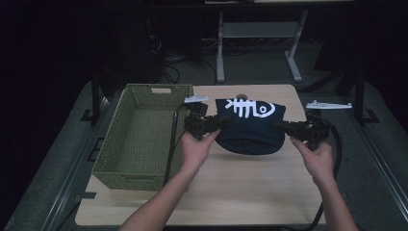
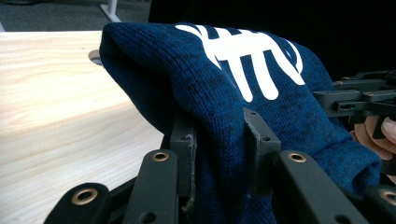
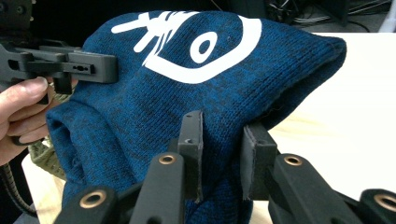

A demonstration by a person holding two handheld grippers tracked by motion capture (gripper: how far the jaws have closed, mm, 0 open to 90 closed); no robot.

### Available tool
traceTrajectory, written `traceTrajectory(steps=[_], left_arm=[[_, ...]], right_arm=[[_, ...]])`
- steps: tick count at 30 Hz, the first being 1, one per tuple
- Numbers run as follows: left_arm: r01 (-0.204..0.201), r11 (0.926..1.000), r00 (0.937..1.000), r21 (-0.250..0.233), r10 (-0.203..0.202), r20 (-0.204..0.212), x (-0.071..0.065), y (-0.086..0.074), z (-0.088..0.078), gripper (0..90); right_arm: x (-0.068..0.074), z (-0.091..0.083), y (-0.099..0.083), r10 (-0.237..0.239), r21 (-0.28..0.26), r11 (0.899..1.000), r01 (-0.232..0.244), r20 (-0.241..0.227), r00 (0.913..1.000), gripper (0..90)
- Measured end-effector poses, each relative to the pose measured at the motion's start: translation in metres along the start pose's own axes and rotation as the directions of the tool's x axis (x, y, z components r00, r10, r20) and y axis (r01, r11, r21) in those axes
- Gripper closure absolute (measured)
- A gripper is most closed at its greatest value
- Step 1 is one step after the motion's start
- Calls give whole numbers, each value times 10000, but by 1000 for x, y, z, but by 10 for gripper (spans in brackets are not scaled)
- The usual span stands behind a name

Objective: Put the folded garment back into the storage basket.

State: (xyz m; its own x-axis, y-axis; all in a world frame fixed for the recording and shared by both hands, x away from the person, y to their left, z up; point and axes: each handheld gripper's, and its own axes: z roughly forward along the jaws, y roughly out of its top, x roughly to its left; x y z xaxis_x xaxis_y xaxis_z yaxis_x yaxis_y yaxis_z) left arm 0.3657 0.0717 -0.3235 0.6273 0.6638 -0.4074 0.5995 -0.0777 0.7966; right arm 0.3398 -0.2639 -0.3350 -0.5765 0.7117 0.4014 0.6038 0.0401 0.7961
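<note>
A folded dark blue knit garment [image 1: 250,127] with a white fish-skeleton print hangs between the two grippers, above the table's [image 1: 231,192] far half and just right of its middle. The left gripper [image 1: 219,122] is clamped on the fabric at the garment's left edge, the right gripper [image 1: 280,127] on its right edge, cloth bunched between each pair of jaws. A woven green basket [image 1: 115,168] sits along the table's left edge, beside the left hand [image 1: 196,147]

The high view is pretty dim, with the room beyond the surface [image 1: 240,192] lost in shadow. Both gripper views are lit brighter; wood left of the left jaws is glared out, and nearest linkages are blurred.
</note>
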Motion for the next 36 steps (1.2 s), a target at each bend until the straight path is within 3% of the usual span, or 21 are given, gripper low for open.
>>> traceTrajectory(steps=[6,17,23,36], left_arm=[[130,9999,9999,-29,-130,38,9,4,-12,688],[185,9995,9998,-241,-184,43,19,7,-27,687],[513,9975,9986,-494,-505,187,28,9,-37,685],[554,9954,9984,-779,-557,-9,44,14,-61,686]], right_arm=[[8,7,10,119,16,9999,-119,-473,9988,727],[19,17,21,-58,89,9999,64,-653,9979,728],[26,22,30,-114,116,9999,124,-843,9964,731],[43,43,48,-360,154,9992,380,-1098,9933,733]])
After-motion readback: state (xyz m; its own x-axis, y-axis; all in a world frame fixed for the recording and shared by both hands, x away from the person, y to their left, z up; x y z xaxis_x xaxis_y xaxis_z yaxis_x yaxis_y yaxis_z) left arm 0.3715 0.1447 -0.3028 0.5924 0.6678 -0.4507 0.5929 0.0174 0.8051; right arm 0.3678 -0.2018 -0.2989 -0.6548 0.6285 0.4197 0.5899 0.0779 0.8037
